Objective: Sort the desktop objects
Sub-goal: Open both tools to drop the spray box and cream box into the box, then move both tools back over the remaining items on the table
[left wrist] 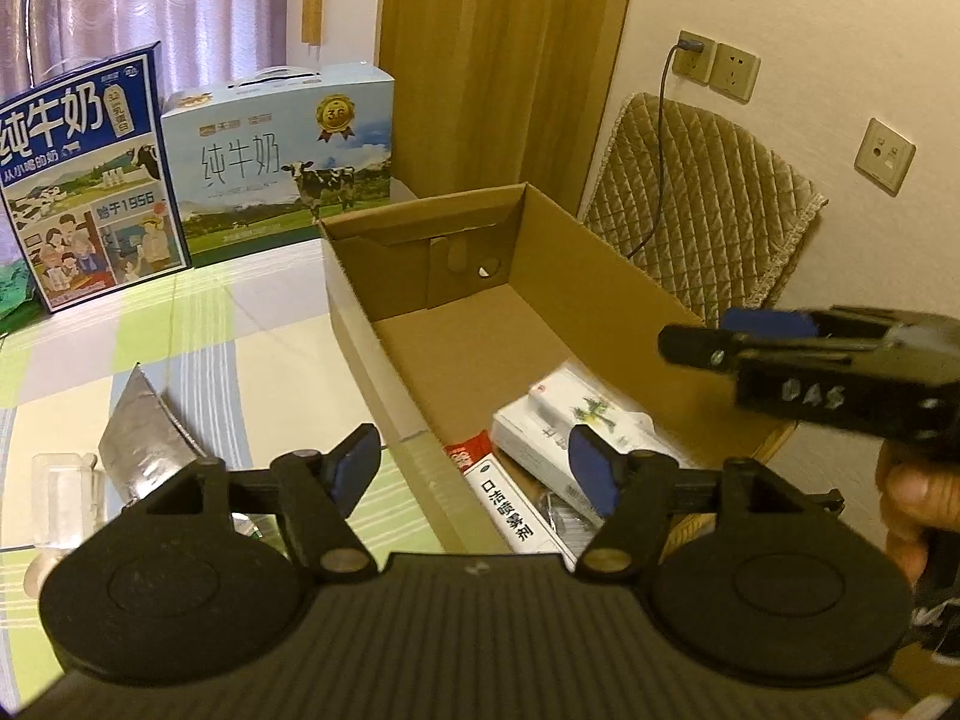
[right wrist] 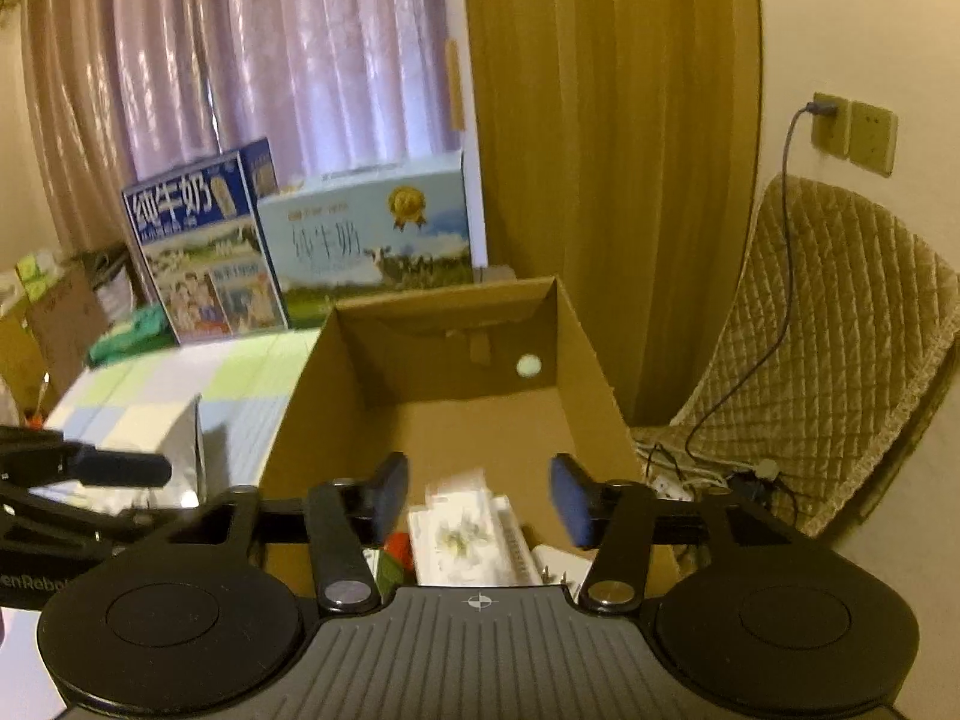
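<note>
Two grippers up over the cardboard box (left wrist: 480, 312), both spread wide and holding nothing: left gripper (left wrist: 474, 468) above the box's near-left wall, right gripper (right wrist: 480, 501) above its near end. Medicine boxes (left wrist: 564, 438) lie in the box's near end. Foil blister pack (left wrist: 144, 438) and a clear container (left wrist: 63, 480) sit on the checked tabletop (left wrist: 240, 330) left of the box
</note>
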Demonstrator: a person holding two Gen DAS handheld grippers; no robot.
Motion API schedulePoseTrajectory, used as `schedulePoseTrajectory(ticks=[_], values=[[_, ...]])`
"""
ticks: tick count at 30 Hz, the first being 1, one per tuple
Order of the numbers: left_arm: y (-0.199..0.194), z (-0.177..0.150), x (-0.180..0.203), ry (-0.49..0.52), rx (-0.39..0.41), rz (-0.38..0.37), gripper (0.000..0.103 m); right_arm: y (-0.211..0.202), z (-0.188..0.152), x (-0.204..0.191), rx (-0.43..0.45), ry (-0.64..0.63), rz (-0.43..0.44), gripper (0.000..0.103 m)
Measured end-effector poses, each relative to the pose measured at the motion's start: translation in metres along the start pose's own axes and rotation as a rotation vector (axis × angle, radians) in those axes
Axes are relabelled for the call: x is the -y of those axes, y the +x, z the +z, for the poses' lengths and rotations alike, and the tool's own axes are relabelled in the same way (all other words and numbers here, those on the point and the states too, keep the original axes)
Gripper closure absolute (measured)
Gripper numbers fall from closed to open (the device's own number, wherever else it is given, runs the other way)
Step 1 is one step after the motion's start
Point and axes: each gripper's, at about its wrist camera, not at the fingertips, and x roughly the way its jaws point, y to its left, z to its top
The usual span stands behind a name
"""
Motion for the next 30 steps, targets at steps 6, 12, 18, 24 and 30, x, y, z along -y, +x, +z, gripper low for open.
schedulePoseTrajectory(ticks=[6,12,18,24,30], values=[[-0.004,-0.011,-0.007,-0.011,-0.013,0.013,0.035,-0.011,-0.009,0.004,-0.012,0.007,-0.014,0.045],[-0.016,-0.022,-0.010,-0.015,-0.015,0.025,0.028,-0.019,-0.021,0.002,-0.045,0.017,-0.026,0.038],[-0.032,-0.030,-0.013,-0.022,-0.008,0.034,0.024,-0.030,-0.028,-0.010,-0.054,0.010,-0.021,0.031],[-0.052,-0.039,-0.018,-0.028,-0.001,0.038,0.019,-0.044,-0.029,-0.026,-0.046,0.003,-0.011,0.027],[-0.073,-0.049,-0.027,-0.041,0.010,0.042,0.013,-0.058,-0.031,-0.045,-0.042,-0.011,0.004,0.024]])
